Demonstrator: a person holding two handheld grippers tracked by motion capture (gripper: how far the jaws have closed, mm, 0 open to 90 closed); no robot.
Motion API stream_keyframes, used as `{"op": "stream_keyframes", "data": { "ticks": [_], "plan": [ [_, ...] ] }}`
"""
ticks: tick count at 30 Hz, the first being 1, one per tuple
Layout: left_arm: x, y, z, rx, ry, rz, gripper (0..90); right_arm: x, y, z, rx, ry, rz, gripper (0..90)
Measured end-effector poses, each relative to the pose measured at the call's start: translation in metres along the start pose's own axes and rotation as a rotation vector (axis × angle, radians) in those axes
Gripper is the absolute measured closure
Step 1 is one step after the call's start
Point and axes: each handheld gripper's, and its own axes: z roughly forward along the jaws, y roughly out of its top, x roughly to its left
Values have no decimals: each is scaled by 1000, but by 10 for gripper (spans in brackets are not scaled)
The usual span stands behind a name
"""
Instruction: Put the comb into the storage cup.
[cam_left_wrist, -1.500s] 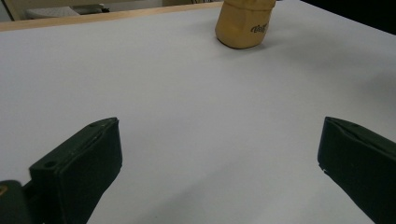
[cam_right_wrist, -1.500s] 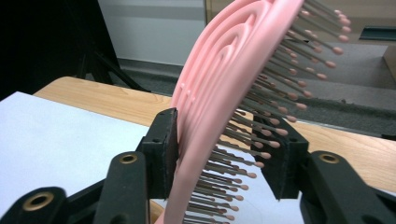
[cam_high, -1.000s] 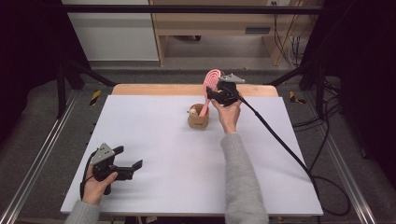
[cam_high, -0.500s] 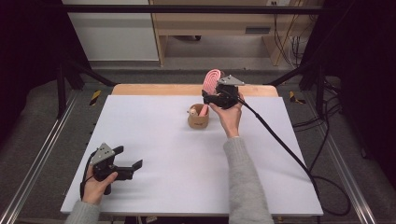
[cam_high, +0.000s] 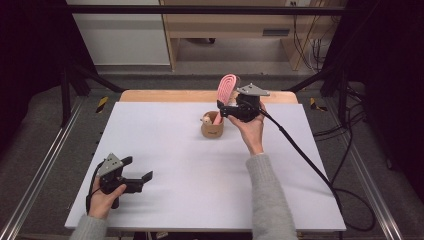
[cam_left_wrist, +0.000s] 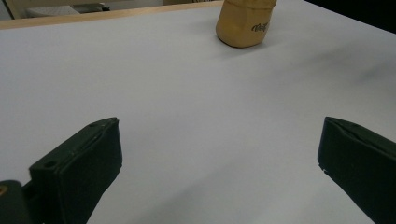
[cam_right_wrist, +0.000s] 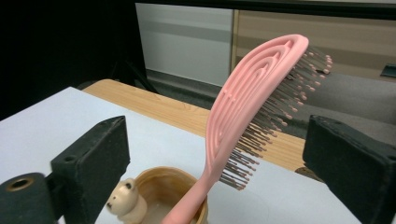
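The worktop (cam_high: 190, 185) is a wide, matte white sheet laid over a pale wood board whose far edge shows as a bare strip. Toward the middle of that far edge stands a small tan cup (cam_high: 212, 128), round, smooth and wood-coloured, with a dark printed mark on its side (the left gripper view catches it at the top of its frame). On the cup's rim sits a tiny cream bear figure (cam_right_wrist: 125, 201).

Out of the cup rises a pink hairbrush (cam_high: 226, 92), handle down inside, head up and leaning toward the far edge. Its back is a smooth plastic paddle with curved, nested slots; the bristles are thin dark pins with pink ball tips, facing away from the person.

The right gripper (cam_high: 231, 109) hovers just beside the brush, above the cup and slightly toward the right edge. Its jaws have just been opening and now stand wide apart; in the right gripper view the brush stands in the gap between them, touched by neither black pad.

The left gripper (cam_high: 137, 172) is well apart from all this, near the near left corner, held low over the bare sheet. Its jaws too are spread wide, holding nothing, pointing across the worktop toward the cup.
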Motion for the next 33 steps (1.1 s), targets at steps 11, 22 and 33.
{"op": "stream_keyframes", "data": {
  "ticks": [11, 22, 33],
  "plan": [
    [1, -1, 1, 4, 8, -1, 0, 3, 0, -33, -36, 74, -2, 28],
    [1, -1, 0, -2, 8, 1, 0, 5, -4, -65, -47, 167, -23, 18],
    [1, -1, 0, -3, 6, 1, 0, 3, -15, -90, -78, 228, -29, 9]
  ]
}}
